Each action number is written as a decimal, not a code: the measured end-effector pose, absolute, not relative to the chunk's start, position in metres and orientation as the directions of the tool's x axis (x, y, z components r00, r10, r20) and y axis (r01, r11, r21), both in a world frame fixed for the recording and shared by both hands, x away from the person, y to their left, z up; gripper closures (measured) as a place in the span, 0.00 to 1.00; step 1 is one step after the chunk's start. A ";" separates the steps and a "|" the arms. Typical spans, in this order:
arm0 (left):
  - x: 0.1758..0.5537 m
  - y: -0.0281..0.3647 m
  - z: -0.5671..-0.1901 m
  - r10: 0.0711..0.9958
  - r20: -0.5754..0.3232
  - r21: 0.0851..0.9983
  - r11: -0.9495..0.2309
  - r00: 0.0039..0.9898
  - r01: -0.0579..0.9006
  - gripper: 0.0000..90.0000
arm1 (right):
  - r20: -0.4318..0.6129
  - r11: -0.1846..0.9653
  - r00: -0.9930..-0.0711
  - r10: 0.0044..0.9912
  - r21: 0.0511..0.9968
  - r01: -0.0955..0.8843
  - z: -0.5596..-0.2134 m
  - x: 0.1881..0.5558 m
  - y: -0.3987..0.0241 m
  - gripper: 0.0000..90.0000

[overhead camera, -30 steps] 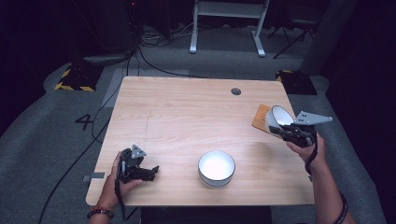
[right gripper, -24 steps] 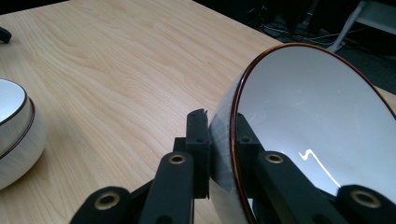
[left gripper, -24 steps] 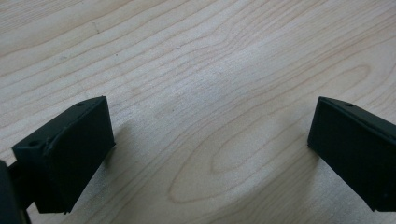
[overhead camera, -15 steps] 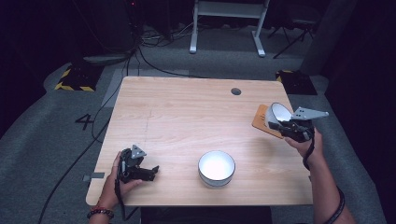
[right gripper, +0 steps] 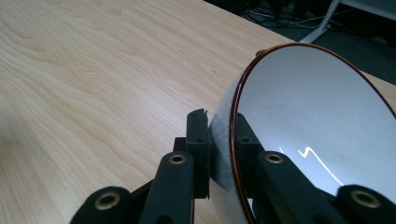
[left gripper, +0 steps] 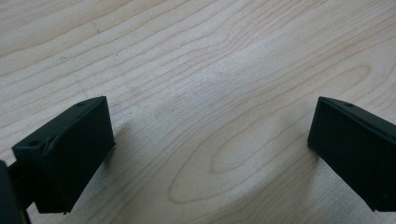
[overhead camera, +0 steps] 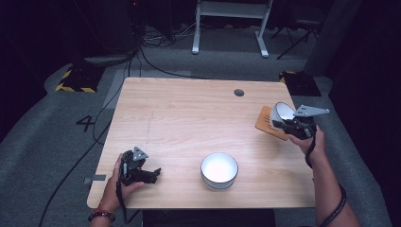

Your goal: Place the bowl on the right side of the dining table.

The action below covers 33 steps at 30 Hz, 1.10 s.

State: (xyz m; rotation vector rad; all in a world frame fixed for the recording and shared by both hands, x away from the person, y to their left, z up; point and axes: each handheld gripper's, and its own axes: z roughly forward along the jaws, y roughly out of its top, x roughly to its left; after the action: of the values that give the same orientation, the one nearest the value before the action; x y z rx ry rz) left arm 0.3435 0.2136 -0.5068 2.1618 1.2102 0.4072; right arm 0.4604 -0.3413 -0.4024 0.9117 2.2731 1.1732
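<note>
High view: fixed above the near edge, facing forward and down over the whole table. Left gripper view: close to bare tabletop (near-left). Right gripper view: low, close, at the far-right bowl. All three share the tabletop.
</note>
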 end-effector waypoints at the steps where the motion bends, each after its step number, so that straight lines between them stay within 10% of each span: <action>1: 0.344 0.214 -0.507 0.846 -0.031 0.648 -0.388 0.532 0.655 0.00 | -0.070 0.427 -0.692 0.719 0.830 0.360 -0.403 0.462 -0.342 0.91; 33: 0.344 0.214 -0.506 0.845 -0.033 0.646 -0.389 0.534 0.656 0.00 | -0.072 0.439 -0.629 0.774 0.777 0.452 -0.425 0.510 -0.347 0.91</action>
State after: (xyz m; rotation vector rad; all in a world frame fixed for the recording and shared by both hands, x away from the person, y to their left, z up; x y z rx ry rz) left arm 0.3435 0.2137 -0.5065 2.1653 1.2107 0.4036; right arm 0.5097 -0.3472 -0.4254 1.0354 2.2766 1.0418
